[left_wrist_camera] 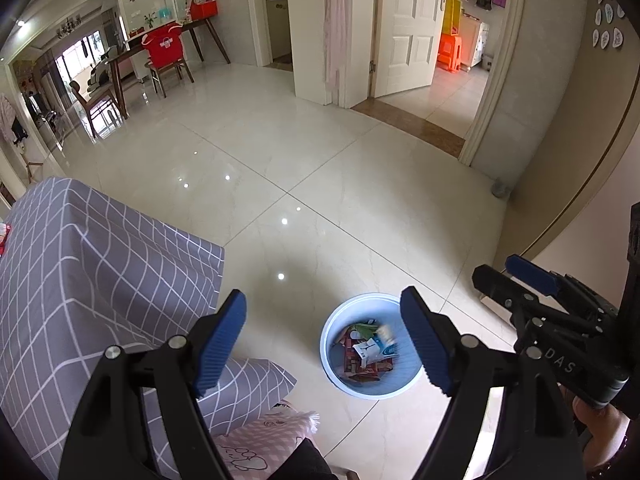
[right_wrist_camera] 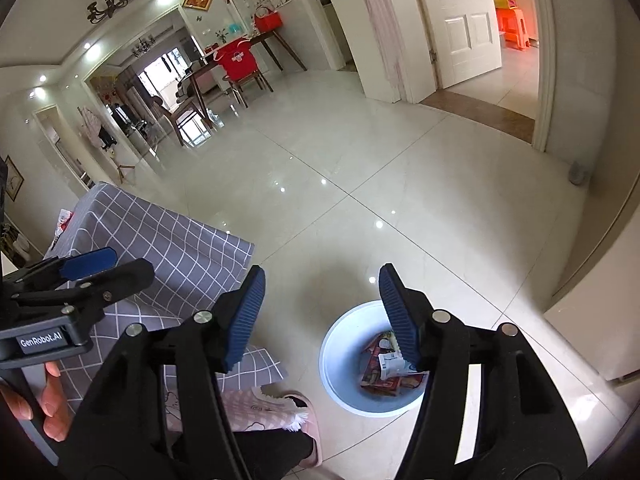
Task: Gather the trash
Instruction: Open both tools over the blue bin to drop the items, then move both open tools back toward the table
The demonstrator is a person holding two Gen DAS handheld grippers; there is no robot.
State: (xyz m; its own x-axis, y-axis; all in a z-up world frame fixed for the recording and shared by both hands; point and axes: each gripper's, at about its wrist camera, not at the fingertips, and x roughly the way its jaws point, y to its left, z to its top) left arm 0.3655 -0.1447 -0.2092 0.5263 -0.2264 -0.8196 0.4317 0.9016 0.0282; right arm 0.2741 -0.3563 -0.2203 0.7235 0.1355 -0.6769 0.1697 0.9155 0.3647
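A pale blue bin (left_wrist_camera: 360, 390) stands on the tiled floor, holding several crumpled wrappers and cartons (left_wrist_camera: 370, 354); a pale piece at the top of the pile looks blurred. My left gripper (left_wrist_camera: 322, 304) hangs above the bin, open, with nothing between its blue pads. My right gripper (right_wrist_camera: 322, 276) is also open and empty above the same bin (right_wrist_camera: 332, 344), its right finger covering part of the trash (right_wrist_camera: 390, 372). Each gripper shows at the edge of the other's view: the right gripper (left_wrist_camera: 496, 268) and the left gripper (right_wrist_camera: 128, 264).
A piece of furniture under a grey checked cloth (left_wrist_camera: 100, 264) stands left of the bin. A person's pink slipper (right_wrist_camera: 296, 412) and dark trouser leg sit at the bottom. Glossy floor stretches to a doorway (left_wrist_camera: 432, 92) and a far dining table (left_wrist_camera: 132, 56).
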